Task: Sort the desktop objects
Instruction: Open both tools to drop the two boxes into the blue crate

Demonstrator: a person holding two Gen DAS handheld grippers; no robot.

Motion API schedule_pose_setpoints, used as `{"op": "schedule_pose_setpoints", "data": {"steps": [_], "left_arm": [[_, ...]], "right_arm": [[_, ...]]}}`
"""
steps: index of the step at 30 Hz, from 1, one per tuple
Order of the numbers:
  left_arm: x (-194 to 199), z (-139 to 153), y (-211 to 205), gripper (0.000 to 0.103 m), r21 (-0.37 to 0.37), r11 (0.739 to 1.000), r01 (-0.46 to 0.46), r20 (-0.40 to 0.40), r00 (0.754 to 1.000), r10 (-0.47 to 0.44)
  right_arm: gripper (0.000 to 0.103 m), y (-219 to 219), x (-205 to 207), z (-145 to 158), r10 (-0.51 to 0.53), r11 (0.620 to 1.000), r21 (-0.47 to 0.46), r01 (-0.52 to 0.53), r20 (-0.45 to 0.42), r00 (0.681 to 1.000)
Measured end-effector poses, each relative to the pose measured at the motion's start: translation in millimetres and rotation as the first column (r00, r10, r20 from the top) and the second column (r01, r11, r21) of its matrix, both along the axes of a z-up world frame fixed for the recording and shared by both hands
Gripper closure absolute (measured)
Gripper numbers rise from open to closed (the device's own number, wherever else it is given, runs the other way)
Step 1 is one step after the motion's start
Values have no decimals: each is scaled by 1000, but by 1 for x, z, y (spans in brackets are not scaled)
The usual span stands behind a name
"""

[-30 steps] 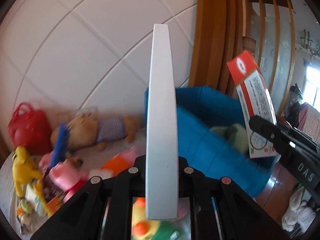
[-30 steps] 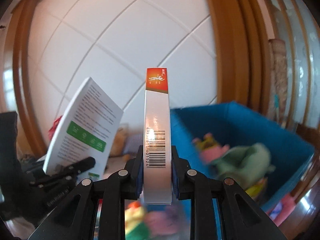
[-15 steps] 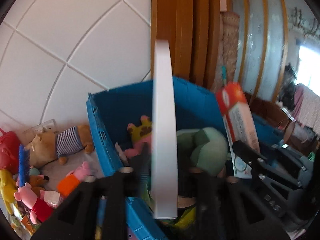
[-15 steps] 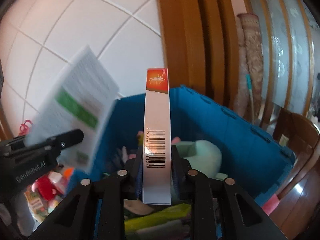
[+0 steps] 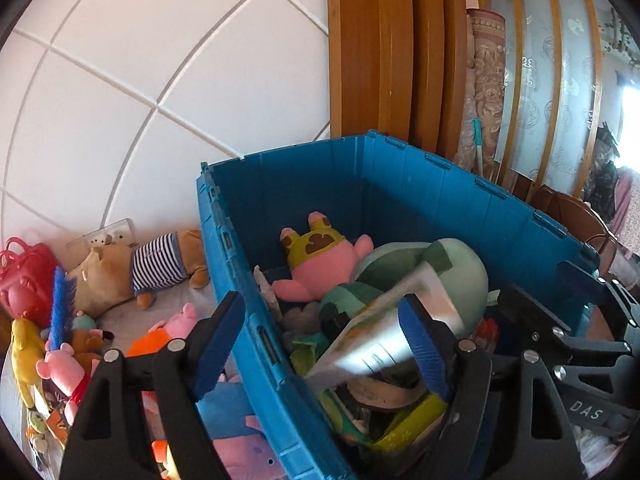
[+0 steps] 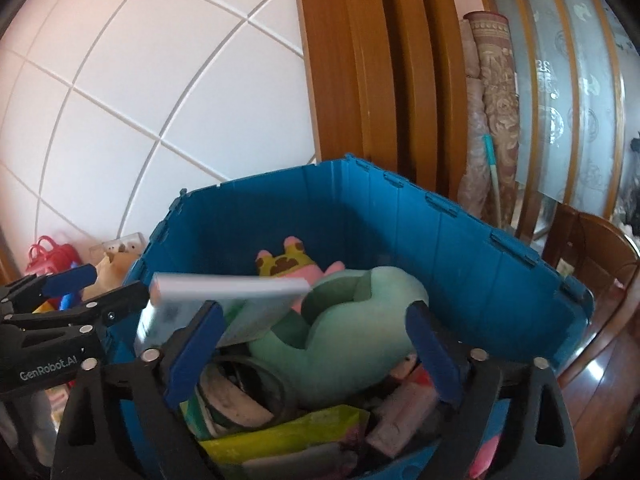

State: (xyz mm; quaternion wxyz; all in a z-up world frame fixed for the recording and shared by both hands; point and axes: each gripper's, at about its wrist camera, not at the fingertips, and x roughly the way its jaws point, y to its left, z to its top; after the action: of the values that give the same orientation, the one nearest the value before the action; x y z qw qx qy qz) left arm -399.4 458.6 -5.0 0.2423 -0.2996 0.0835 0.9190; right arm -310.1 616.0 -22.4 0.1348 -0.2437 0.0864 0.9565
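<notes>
A blue plastic crate [image 5: 460, 200] [image 6: 480, 264] holds a green plush [image 5: 448, 268] [image 6: 360, 320], a pink and yellow plush [image 5: 320, 256] [image 6: 286, 262], tape rolls and packets. My left gripper [image 5: 324, 340] is open over the crate's left rim; a white box [image 5: 384, 332], blurred, falls free between its fingers. It also shows in the right wrist view [image 6: 228, 296]. My right gripper [image 6: 316, 348] is open and empty over the crate. A blurred pale box [image 6: 404, 408] lies among the contents below it.
Left of the crate on the table lie a striped-shirt bear [image 5: 140, 268], pink pig toys [image 5: 64, 372], a red bag [image 5: 24, 276] and a blue brush [image 5: 62, 304]. A white panelled wall stands behind. Wooden door frame [image 5: 392, 52] and chair [image 6: 592, 256] at right.
Both grippers moved over the crate and opened. The white box has left the left gripper and is falling into the crate. The orange-topped box has left the right gripper.
</notes>
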Motion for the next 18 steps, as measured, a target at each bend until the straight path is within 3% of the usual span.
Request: {"op": "schedule_pose_setpoints", "data": {"steps": [18], "left_arm": [[30, -14, -78, 24, 24, 997, -70, 29, 997, 70]], "right_arm": [[0, -51, 16, -3, 47, 999, 21, -47, 3, 999]]}}
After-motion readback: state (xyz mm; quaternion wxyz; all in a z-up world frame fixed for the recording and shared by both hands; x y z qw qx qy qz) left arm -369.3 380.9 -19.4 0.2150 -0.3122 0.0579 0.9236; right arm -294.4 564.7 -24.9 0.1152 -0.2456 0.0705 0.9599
